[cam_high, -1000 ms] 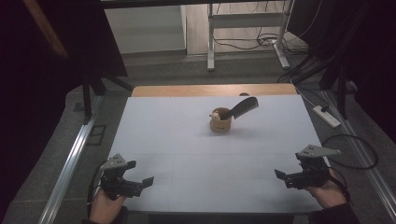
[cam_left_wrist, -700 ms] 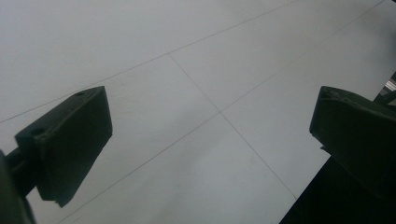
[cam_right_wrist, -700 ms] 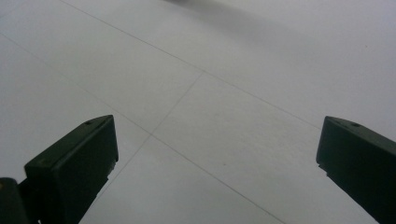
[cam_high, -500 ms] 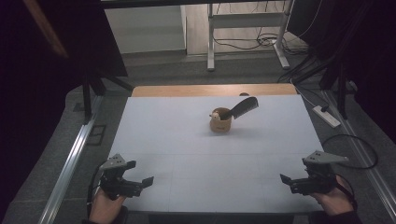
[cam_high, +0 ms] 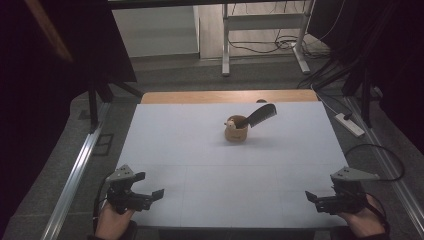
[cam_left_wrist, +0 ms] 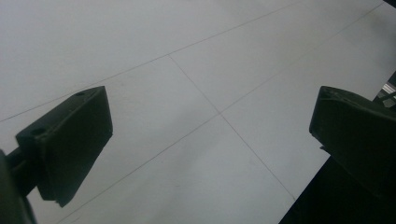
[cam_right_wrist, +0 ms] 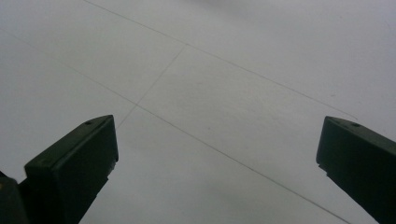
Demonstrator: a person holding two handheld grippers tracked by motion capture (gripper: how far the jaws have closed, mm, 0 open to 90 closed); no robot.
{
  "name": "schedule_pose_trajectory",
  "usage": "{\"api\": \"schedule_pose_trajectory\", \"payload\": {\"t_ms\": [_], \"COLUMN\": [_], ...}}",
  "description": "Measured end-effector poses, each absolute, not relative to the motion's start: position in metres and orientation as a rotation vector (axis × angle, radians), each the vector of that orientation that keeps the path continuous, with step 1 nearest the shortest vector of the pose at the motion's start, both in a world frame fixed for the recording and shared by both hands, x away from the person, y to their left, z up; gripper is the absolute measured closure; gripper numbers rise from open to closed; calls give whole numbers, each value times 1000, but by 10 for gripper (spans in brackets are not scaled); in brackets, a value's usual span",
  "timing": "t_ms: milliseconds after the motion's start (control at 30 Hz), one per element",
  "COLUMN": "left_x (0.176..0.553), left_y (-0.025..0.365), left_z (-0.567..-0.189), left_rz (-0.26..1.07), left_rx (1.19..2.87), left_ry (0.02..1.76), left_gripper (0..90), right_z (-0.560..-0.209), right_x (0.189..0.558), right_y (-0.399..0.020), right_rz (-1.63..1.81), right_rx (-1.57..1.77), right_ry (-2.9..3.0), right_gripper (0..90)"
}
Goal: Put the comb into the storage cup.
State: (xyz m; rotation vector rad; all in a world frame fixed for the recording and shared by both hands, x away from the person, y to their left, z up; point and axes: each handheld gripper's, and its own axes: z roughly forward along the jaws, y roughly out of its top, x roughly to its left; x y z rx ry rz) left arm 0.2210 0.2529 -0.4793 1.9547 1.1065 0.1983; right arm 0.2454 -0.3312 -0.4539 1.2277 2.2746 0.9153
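White table (cam_high: 200,165): both grippers wide apart; cup (cam_high: 236,131) holds maybe comb (cam_high: 260,116).

comb (cam_high: 260,115) in cup (cam_high: 236,131) — mid-table (cam_high: 200,150), grippers well apart

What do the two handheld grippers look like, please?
Both the left gripper and the right gripper are black, with two blocky flat-faced jaws, and each carries a grey three-cornered plate on top. A black cable loops away from the right one.

One wooden cup (cam_high: 236,131), one black comb (cam_high: 260,116), two tongs.
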Motion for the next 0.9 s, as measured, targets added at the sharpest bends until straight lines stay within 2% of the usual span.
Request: {"api": "schedule_pose_trajectory", "payload": {"t_ms": [900], "left_x": [222], "left_y": [254], "left_z": [-479], "left_rz": [194], "left_rx": [1944], "left_ry": [1123], "left_gripper": [9], "right_z": [-454], "right_x": [238], "right_y": [-337], "right_rz": [828], "right_rx": [1279], "right_ry": [2274], "right_gripper": [0]}}
